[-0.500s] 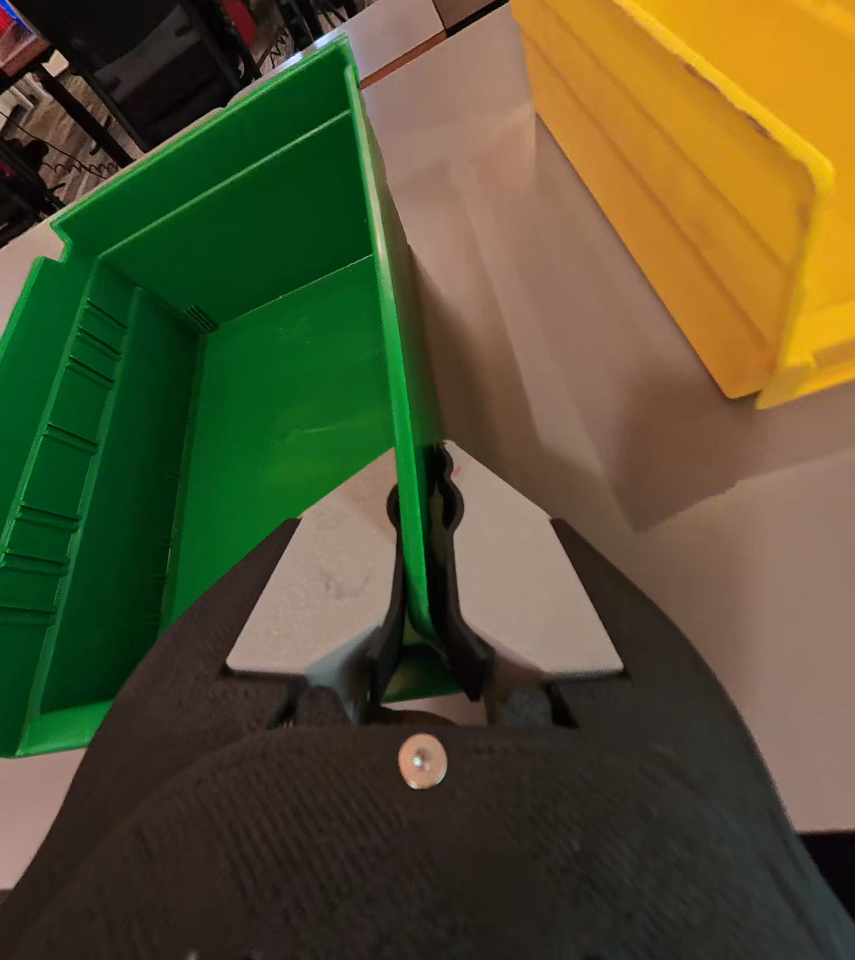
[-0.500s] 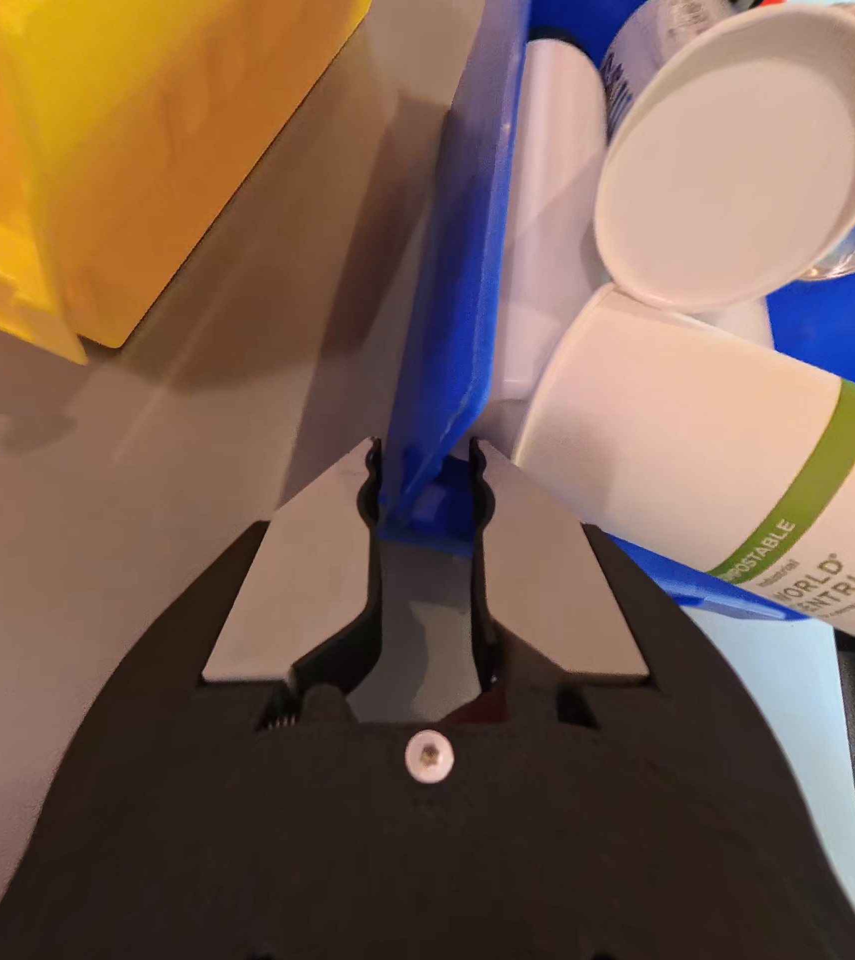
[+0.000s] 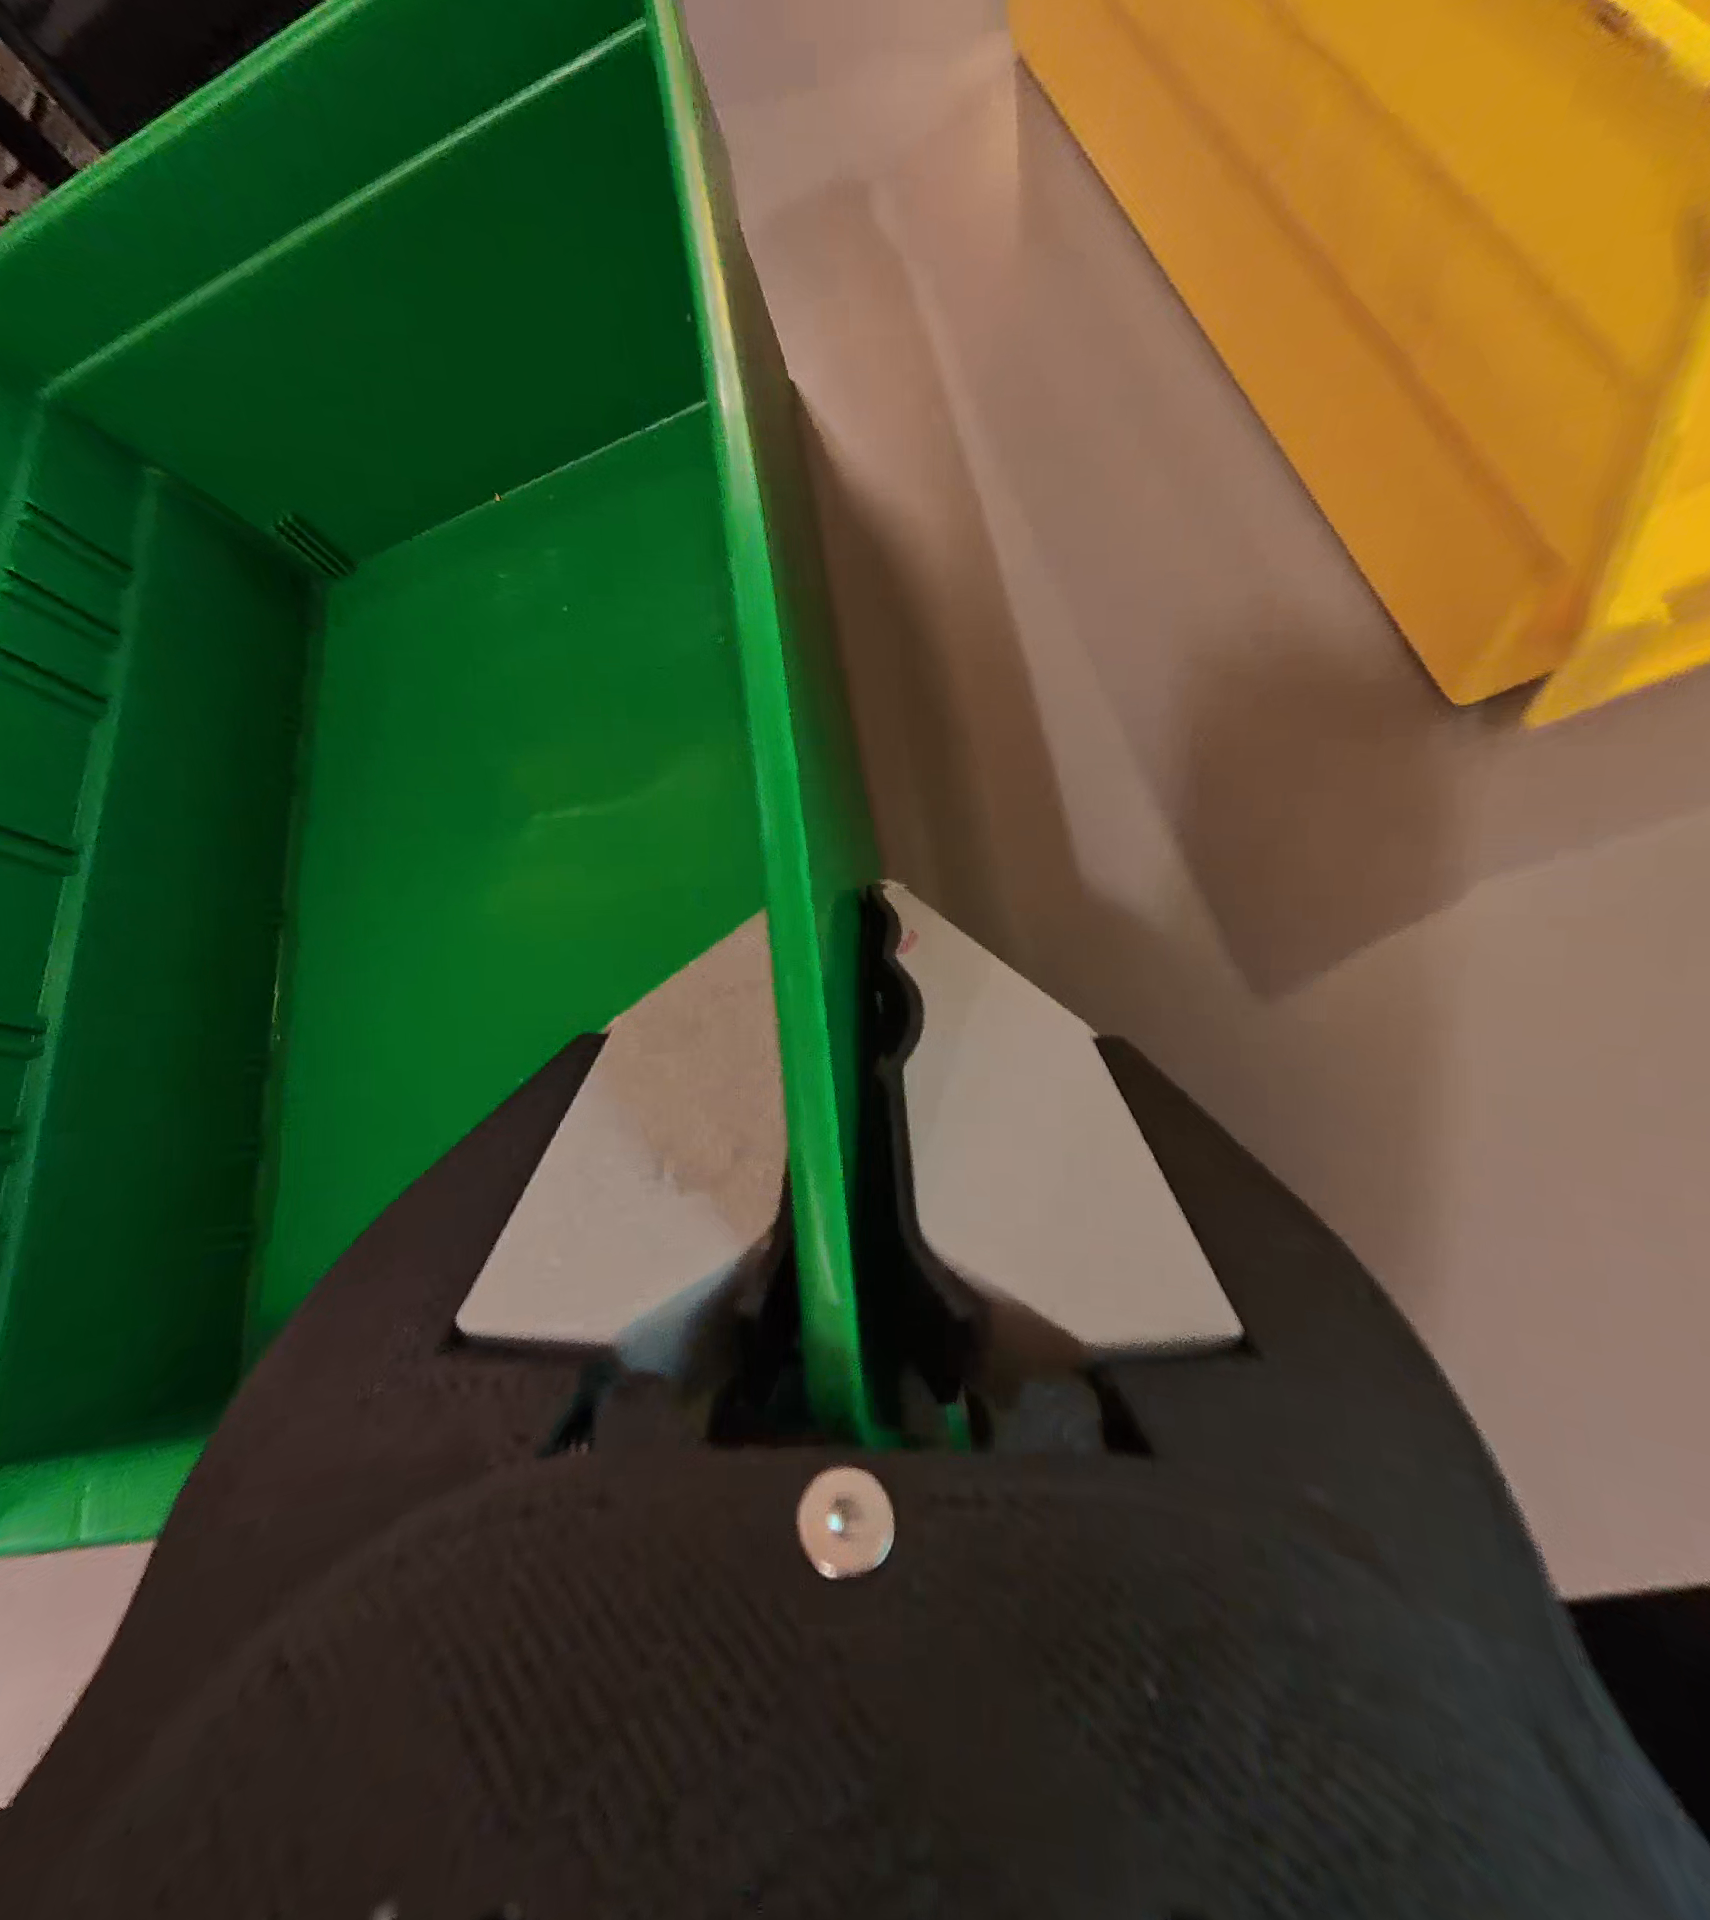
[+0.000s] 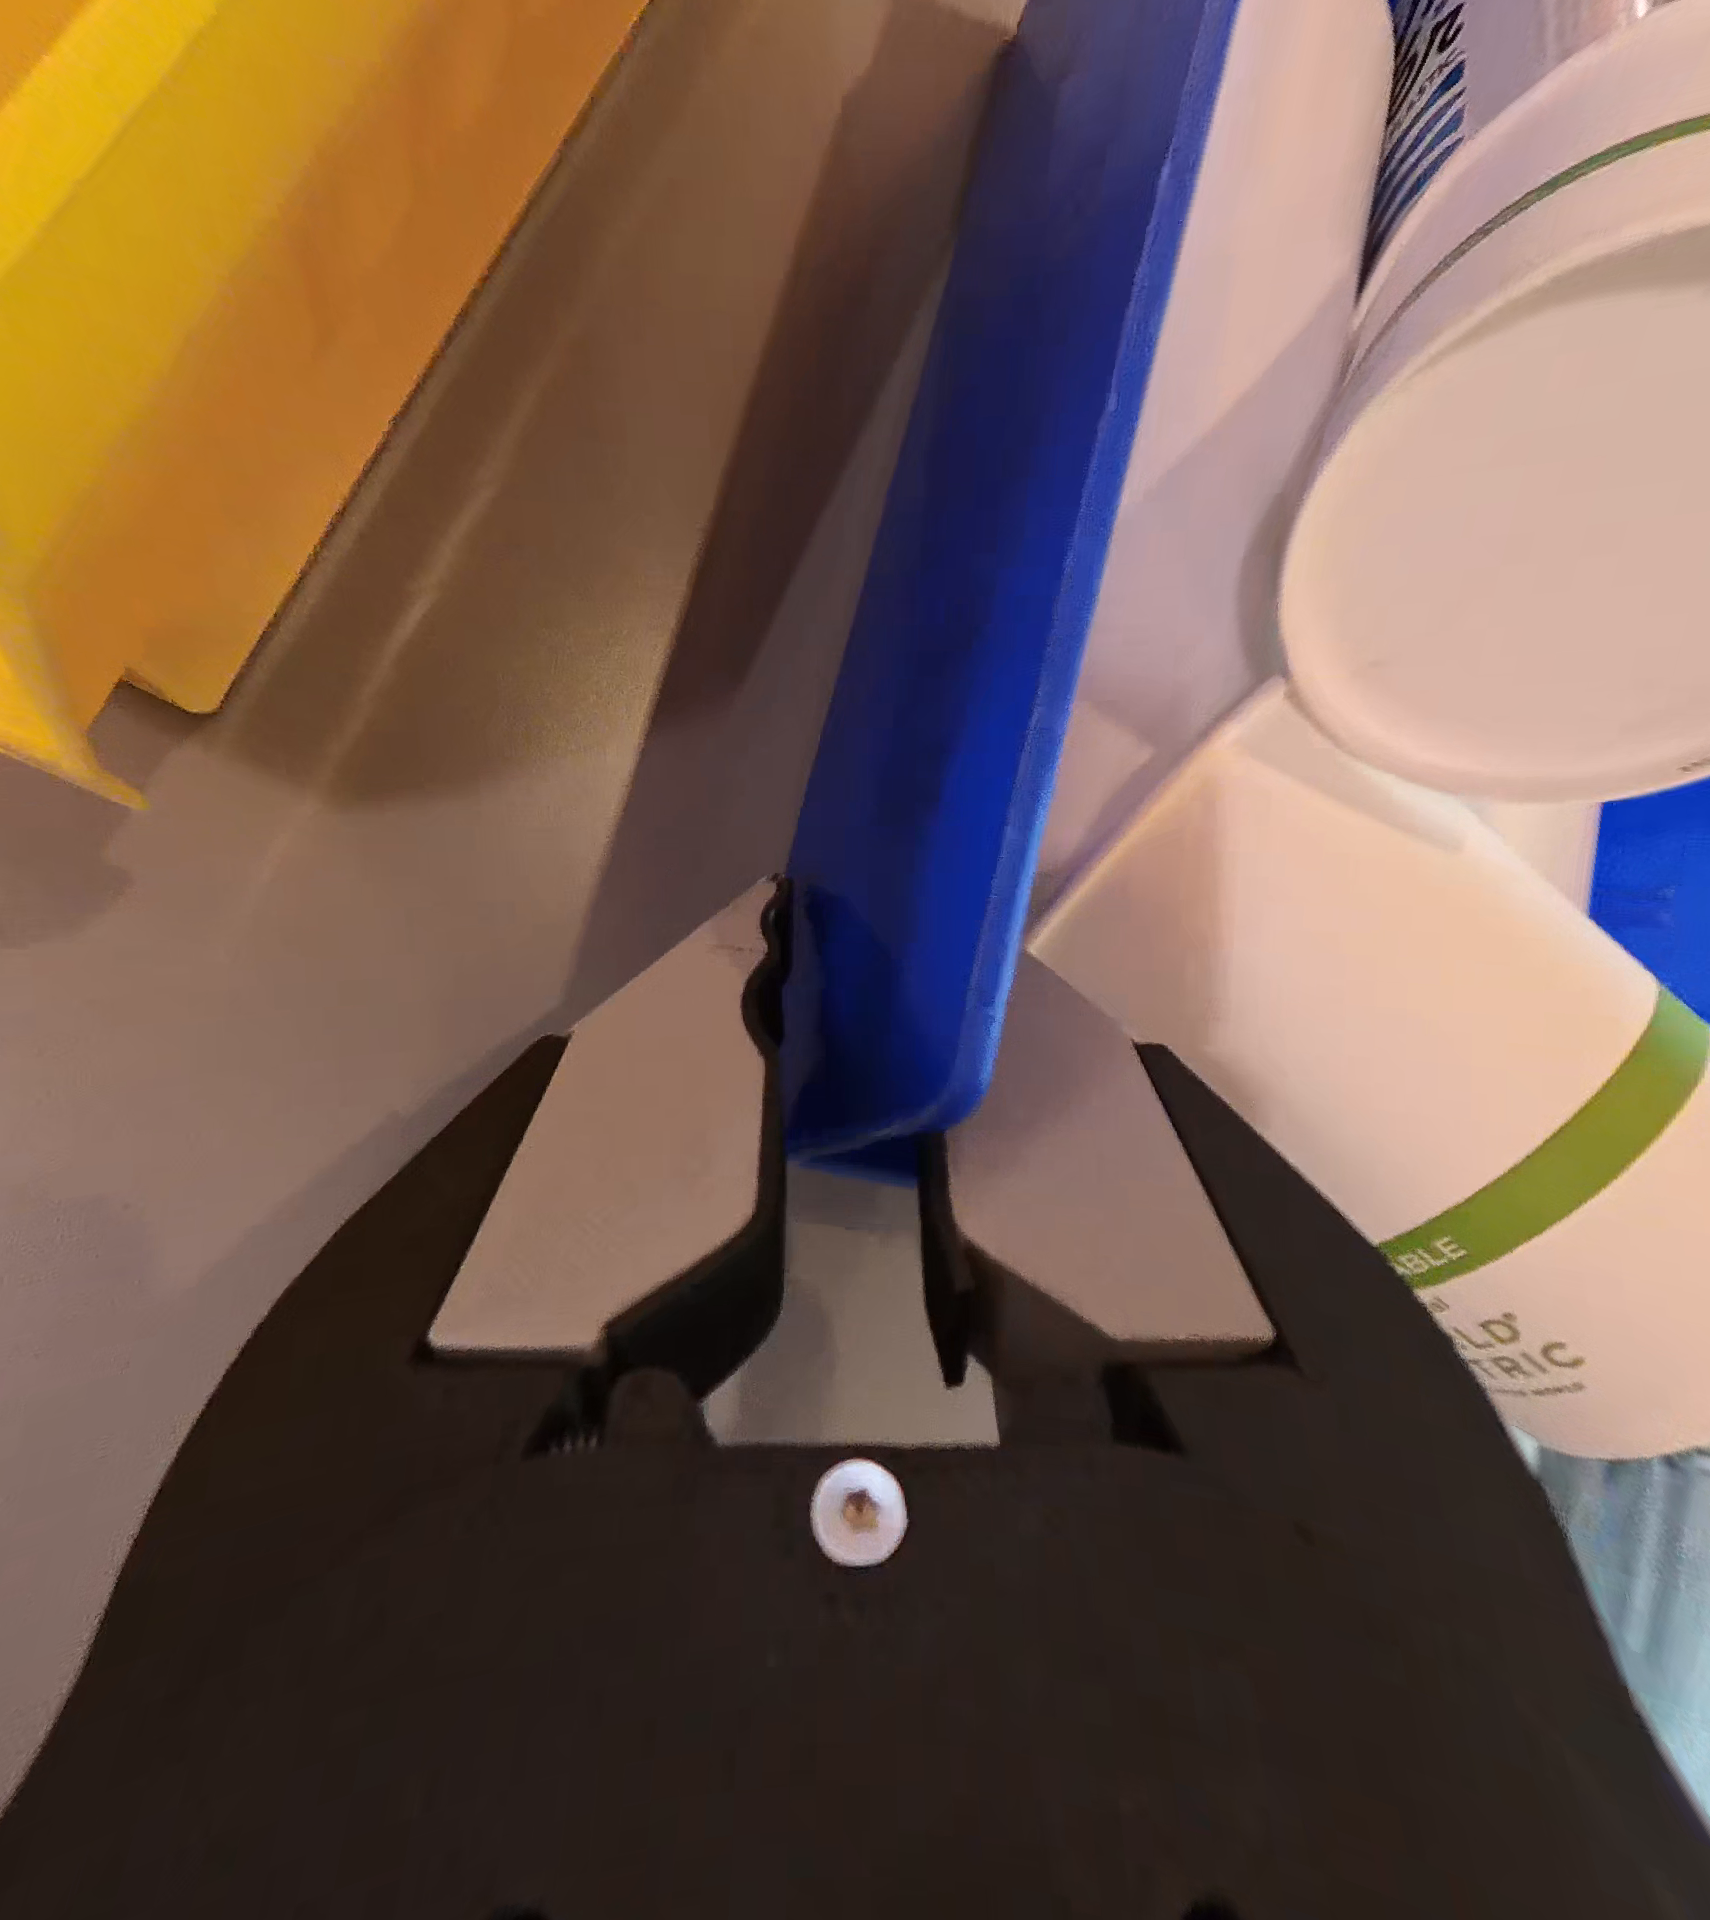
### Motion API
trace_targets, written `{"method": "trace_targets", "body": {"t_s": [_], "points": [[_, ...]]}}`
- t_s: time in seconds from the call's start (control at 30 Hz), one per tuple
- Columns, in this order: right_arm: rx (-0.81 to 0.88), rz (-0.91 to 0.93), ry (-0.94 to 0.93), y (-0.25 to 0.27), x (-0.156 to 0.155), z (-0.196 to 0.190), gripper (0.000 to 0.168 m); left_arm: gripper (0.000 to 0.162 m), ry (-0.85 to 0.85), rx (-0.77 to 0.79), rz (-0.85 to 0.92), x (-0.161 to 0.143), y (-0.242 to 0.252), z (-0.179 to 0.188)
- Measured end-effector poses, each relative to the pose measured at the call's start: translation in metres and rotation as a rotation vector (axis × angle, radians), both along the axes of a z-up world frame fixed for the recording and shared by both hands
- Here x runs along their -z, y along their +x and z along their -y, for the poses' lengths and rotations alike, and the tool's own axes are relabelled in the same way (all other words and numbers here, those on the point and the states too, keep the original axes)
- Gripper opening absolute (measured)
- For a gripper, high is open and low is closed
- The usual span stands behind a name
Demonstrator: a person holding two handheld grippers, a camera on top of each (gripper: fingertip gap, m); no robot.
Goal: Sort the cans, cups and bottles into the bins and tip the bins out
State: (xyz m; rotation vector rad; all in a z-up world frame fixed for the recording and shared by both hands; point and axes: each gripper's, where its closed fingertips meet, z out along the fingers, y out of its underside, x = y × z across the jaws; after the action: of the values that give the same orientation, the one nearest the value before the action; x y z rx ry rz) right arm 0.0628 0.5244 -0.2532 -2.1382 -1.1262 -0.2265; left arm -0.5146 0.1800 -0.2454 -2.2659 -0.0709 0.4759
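Blue bin, cups spilling, is being pinched by right gripper, left gripper clamping empty green bin; slow tipping is advisable.

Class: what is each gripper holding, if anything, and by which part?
The left gripper clamps the green bin by its side wall's rim. The right gripper grips the blue bin by its side wall's near corner.

Left gripper jaws clamped on green bin side wall; yellow bin nearby on table.
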Motion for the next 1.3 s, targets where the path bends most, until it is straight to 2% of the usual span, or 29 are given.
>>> {"method": "trace_targets", "body": {"t_s": [0.1,0.27,0.47,0.63,0.73,0.83,0.9,1.03,1.3], "points": [[-0.019,-0.097,-0.036,-0.006,-0.005,0.002,0.011,0.004,-0.040,0.035,0.011,0.001,0.003,0.006],[-0.063,-0.066,-0.077,-0.010,-0.002,0.000,0.012,0.004,-0.054,0.049,-0.015,0.001,0.001,0.007],[-0.019,-0.134,-0.120,0.007,-0.003,-0.001,0.001,0.004,-0.020,0.023,-0.004,-0.001,0.001,0.007],[-0.033,-0.176,-0.164,0.026,-0.003,0.013,0.001,0.012,-0.015,0.028,-0.083,-0.003,-0.003,0.006],[-0.041,-0.173,-0.147,0.028,-0.004,0.015,0.003,0.004,0.032,0.039,-0.034,-0.004,0.002,0.000],[-0.062,-0.111,-0.080,0.029,-0.003,0.010,0.010,0.003,0.085,0.031,-0.006,-0.004,0.002,-0.001],[-0.079,-0.120,-0.110,0.026,-0.003,0.011,0.003,0.003,0.092,0.025,0.003,-0.005,0.002,0.000],[-0.087,-0.145,-0.132,0.026,-0.004,0.013,0.000,0.003,0.115,0.026,-0.001,-0.007,0.001,0.004],[-0.132,-0.174,-0.103,0.032,-0.021,0.029,0.001,0.002,0.231,-0.002,-0.015,-0.039,-0.005,0.023]]}}
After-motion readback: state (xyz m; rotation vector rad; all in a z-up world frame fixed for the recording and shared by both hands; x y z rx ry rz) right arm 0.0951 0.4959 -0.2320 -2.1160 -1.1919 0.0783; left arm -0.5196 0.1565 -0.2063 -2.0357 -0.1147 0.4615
